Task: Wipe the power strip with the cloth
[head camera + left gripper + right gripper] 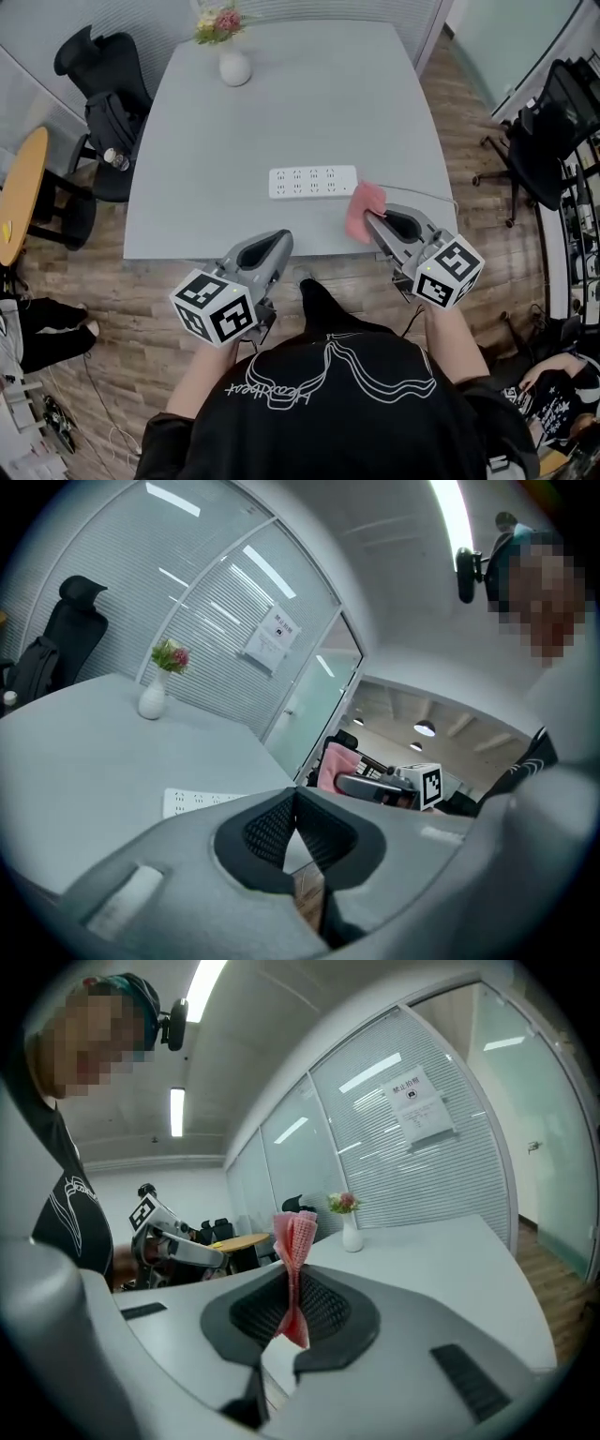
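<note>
I'm looking down on the grey table (281, 122), which is filling most of the head view, and I'm holding both grippers low at its near edge with the forearms angled forward from the body. The left gripper (281, 240) is pointing up and to the right. Its tips are just reaching the table's front edge and its marker cube is hanging over the wooden floor. Its jaws are meeting at the tips with nothing between them. The right gripper (375, 218) is pointing up and to the left from the table's front right corner, and its jaws are clamping the cloth (364, 210).

The power strip (312, 181) is lying flat, well in from the front edge, with its long side running parallel to that edge. It is white, with two rows of sockets, and a thin cord is trailing off its right end. The cloth is pink, waffle-textured and bunched into a fold that is sticking out past the jaws. It is sitting just beside the strip's right end, and I cannot tell whether they are touching. A small white vase (234, 67) with flowers is standing at the far end.
</note>
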`<act>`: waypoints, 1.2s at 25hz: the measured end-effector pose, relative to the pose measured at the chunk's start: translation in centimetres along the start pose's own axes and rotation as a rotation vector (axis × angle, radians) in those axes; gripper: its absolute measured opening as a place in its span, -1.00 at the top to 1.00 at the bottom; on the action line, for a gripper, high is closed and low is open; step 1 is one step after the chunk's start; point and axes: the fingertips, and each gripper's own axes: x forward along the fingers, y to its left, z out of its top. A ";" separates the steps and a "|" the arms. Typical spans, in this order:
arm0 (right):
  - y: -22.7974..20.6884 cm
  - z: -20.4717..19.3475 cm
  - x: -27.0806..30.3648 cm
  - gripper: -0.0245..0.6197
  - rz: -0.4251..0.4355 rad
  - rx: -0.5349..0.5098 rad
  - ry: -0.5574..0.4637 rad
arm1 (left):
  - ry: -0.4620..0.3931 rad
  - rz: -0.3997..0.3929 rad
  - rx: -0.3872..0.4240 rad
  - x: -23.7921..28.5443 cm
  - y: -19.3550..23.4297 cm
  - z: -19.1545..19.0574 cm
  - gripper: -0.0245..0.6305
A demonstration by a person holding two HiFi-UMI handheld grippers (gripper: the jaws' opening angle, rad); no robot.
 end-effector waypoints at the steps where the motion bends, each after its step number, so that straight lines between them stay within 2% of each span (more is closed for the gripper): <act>1: 0.8 0.3 -0.4 0.82 0.012 -0.002 -0.010 | -0.007 -0.006 0.009 -0.4 -0.6 0.1 0.89; 12: 6.0 -0.2 -2.7 0.83 0.075 0.010 -0.005 | -0.049 -0.031 0.070 -3.2 -4.7 0.2 0.89; 23: 7.0 -0.5 -3.1 0.83 0.084 0.022 0.005 | -0.053 -0.058 0.056 -3.7 -6.1 0.0 0.89; 30: 6.9 -0.7 -3.3 0.83 0.080 0.029 0.022 | -0.041 -0.063 0.094 -3.6 -6.6 -0.4 0.89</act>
